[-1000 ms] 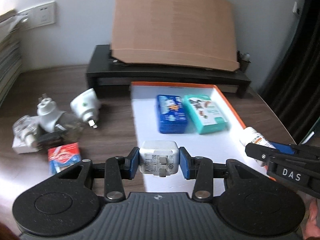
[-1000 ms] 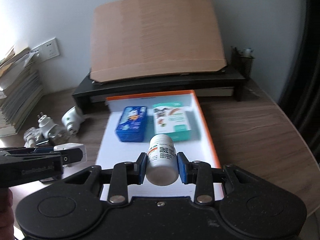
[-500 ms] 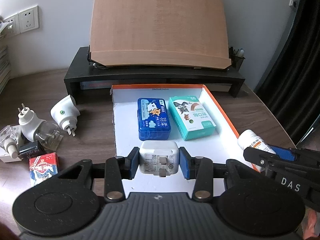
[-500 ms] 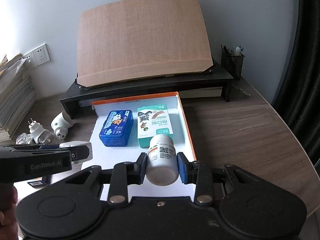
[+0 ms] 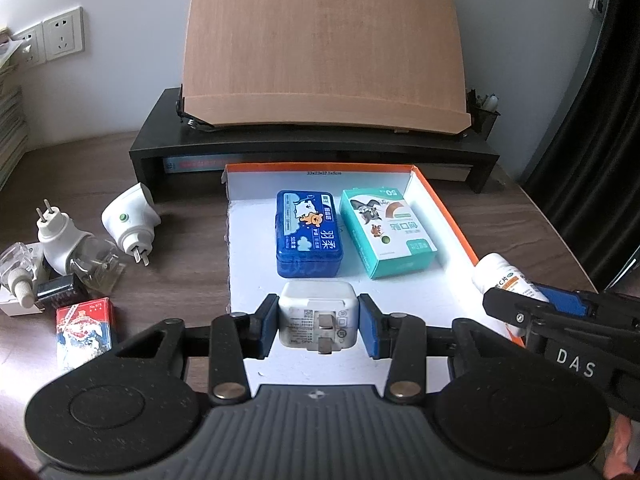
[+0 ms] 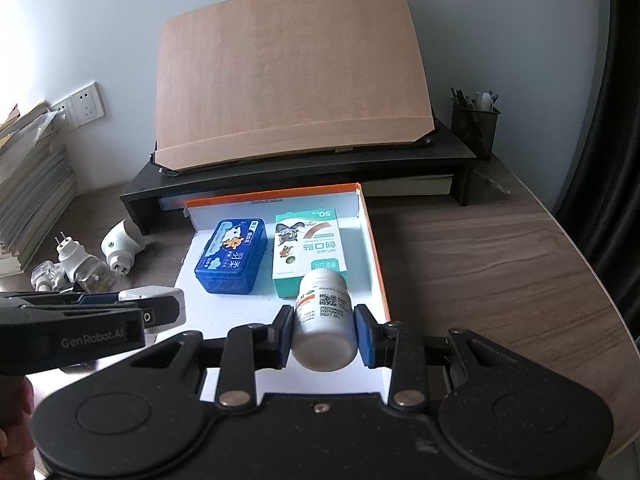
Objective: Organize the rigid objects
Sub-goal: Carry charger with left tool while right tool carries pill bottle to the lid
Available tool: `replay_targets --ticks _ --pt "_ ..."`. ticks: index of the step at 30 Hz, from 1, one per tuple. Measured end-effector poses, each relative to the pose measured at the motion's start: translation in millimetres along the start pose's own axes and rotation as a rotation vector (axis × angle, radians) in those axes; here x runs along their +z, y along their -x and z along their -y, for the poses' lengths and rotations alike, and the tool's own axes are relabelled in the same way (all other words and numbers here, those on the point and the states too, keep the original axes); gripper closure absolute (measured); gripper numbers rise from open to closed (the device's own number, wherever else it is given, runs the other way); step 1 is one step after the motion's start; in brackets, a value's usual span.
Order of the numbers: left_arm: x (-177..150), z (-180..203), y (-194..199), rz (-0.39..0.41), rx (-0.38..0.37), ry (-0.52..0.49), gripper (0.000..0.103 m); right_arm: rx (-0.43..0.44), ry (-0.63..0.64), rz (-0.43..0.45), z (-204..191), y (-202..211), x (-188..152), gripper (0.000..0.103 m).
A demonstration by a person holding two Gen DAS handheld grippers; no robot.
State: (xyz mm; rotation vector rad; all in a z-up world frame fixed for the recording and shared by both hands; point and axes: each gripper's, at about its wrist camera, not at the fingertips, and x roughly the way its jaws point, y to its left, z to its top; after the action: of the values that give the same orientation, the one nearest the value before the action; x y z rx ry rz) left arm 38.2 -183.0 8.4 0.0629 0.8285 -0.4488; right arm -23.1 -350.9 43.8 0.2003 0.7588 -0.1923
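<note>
My left gripper [image 5: 318, 322] is shut on a white charger block [image 5: 317, 319] with its prongs facing the camera, held over the near part of the white tray with the orange rim [image 5: 444, 196]. My right gripper [image 6: 323, 334] is shut on a white pill bottle [image 6: 324, 320], held over the tray's near right side [image 6: 376, 248]. Inside the tray lie a blue tin [image 5: 308, 236] and a teal box [image 5: 386, 230], side by side. The right gripper with the bottle [image 5: 506, 276] also shows at the right edge of the left wrist view.
Left of the tray lie white plug-in devices [image 5: 128, 220], clear bottles [image 5: 96, 264] and a red card pack [image 5: 86, 326]. A black stand [image 5: 312, 152] with a leaning brown board [image 5: 320, 48] closes the back. A pen holder [image 6: 476, 120] stands at the back right, stacked papers [image 6: 32, 184] at the left.
Both views have swung so the tray sits more centred and closer under the grippers. The charger and the bottle stay gripped as before.
</note>
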Motion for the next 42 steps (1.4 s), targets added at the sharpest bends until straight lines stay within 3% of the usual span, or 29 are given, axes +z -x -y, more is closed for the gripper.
replay_targets --ticks 42 --pt "6.8 6.5 -17.3 -0.019 0.048 0.036 0.061 0.038 0.038 -0.017 11.5 -24.8 16.3 0.062"
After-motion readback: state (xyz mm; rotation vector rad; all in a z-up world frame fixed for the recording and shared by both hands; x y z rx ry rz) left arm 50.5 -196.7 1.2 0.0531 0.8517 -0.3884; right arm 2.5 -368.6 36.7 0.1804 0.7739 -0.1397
